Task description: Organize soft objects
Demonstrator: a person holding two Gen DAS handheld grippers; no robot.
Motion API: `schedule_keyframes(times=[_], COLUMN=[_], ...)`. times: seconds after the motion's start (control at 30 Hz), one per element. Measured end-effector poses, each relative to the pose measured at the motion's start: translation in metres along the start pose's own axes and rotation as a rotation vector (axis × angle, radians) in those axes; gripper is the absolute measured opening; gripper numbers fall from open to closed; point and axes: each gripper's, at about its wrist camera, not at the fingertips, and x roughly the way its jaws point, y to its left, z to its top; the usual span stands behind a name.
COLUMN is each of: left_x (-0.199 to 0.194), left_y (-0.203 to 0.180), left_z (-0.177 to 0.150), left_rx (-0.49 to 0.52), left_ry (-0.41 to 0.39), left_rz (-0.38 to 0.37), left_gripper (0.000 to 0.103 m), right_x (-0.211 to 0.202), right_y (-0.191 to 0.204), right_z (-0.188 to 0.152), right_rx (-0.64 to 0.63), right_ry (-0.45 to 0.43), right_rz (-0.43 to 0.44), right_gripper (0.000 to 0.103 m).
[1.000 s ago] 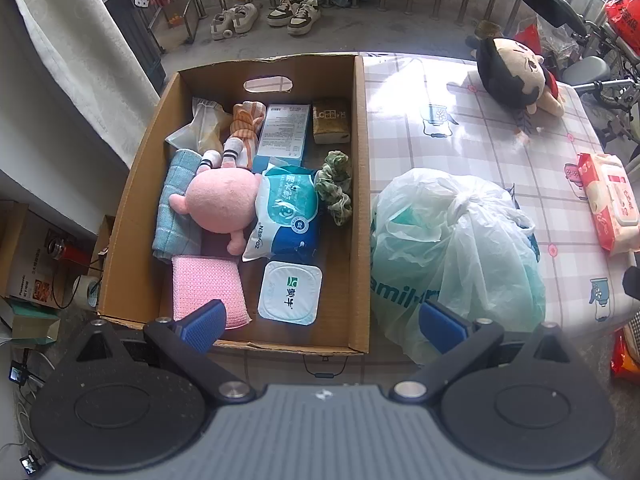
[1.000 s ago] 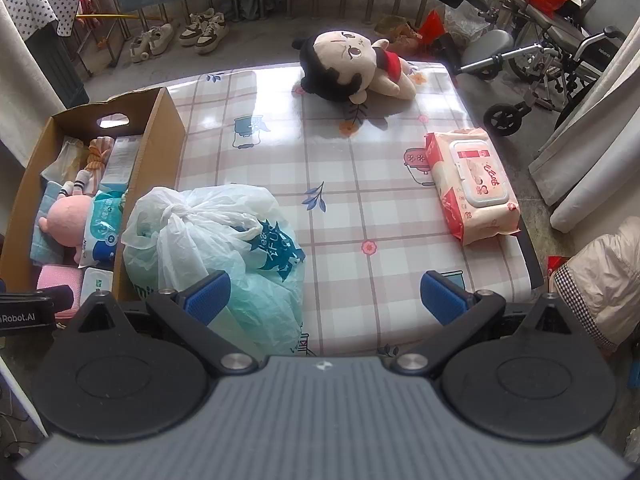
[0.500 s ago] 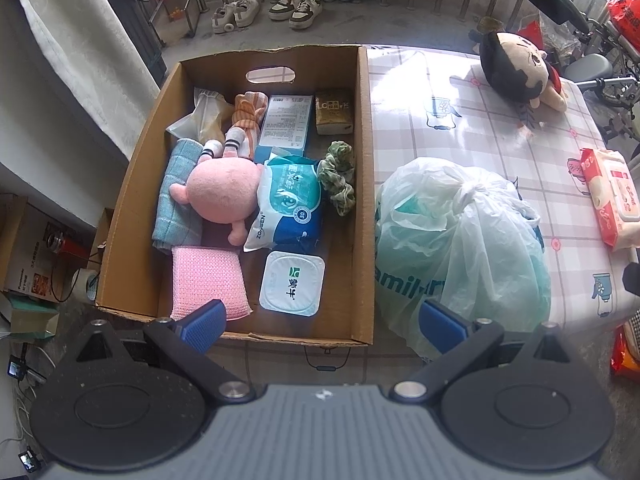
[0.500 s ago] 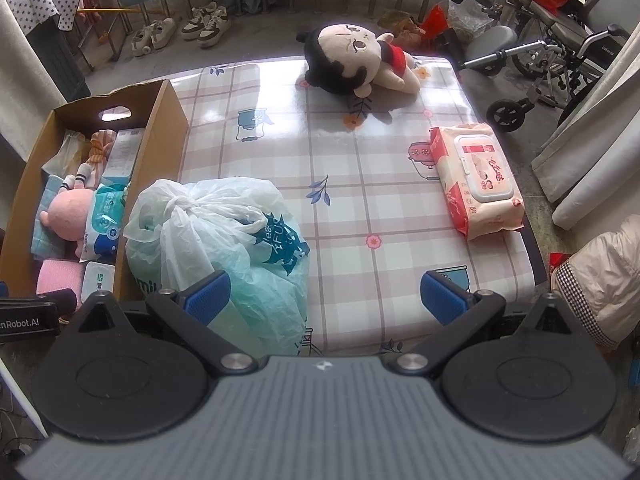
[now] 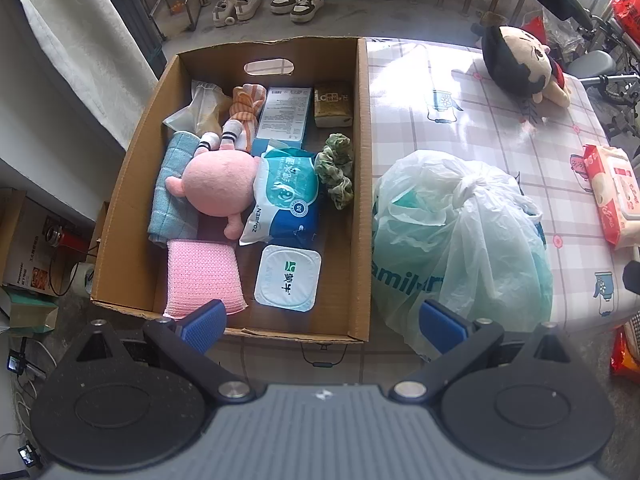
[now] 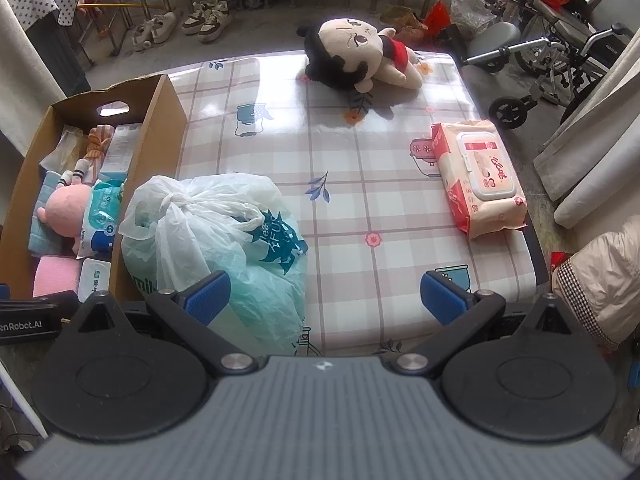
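Your left gripper (image 5: 322,322) is spread wide and holds nothing; it hangs above the near wall of the cardboard box (image 5: 362,184). Your right gripper (image 6: 326,298) is equally wide and empty, over the near edge of the table (image 6: 360,184), its left pad (image 6: 208,294) in front of the tied plastic bag (image 6: 224,240).

Inside the box, nearest you: a pink knit cloth (image 5: 202,274) and, just beside it, a white lidded pack (image 5: 288,278). Behind those, a pink plush toy (image 5: 220,186) lies partly on a folded teal towel (image 5: 172,192), and a blue wipes pack (image 5: 286,198) leans against the plush. A green scrunchie (image 5: 336,170) sits against the box's right wall. At the far end: a crumpled clear wrapper (image 5: 198,106), a striped orange cloth (image 5: 246,106), a light blue carton (image 5: 282,114) and a small brown tissue pack (image 5: 333,104).

On the table, the plastic bag touches the outside of the box's right wall, near edge. The red wipes pack (image 6: 478,178) lies flat at the right edge, well apart from the bag. The black-haired doll (image 6: 356,58) lies on its side at the far edge.

Beyond the table: sneakers (image 6: 182,24) on the floor, a wheelchair (image 6: 560,40) far right.
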Motion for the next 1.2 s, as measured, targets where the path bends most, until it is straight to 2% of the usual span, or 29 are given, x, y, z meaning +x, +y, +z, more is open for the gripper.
schedule_keyframes(times=[1.2], left_x=[0.0024], left_y=[-0.0035], left_z=[0.0014], left_rx=[0.008], left_ry=[0.003], left_rz=[0.006], left_gripper=[0.103], right_x=[-0.0023], right_y=[0.0001], right_z=[0.0012], right_rx=[-0.006], right_ry=[-0.009], right_rz=[-0.005], right_gripper=[0.102])
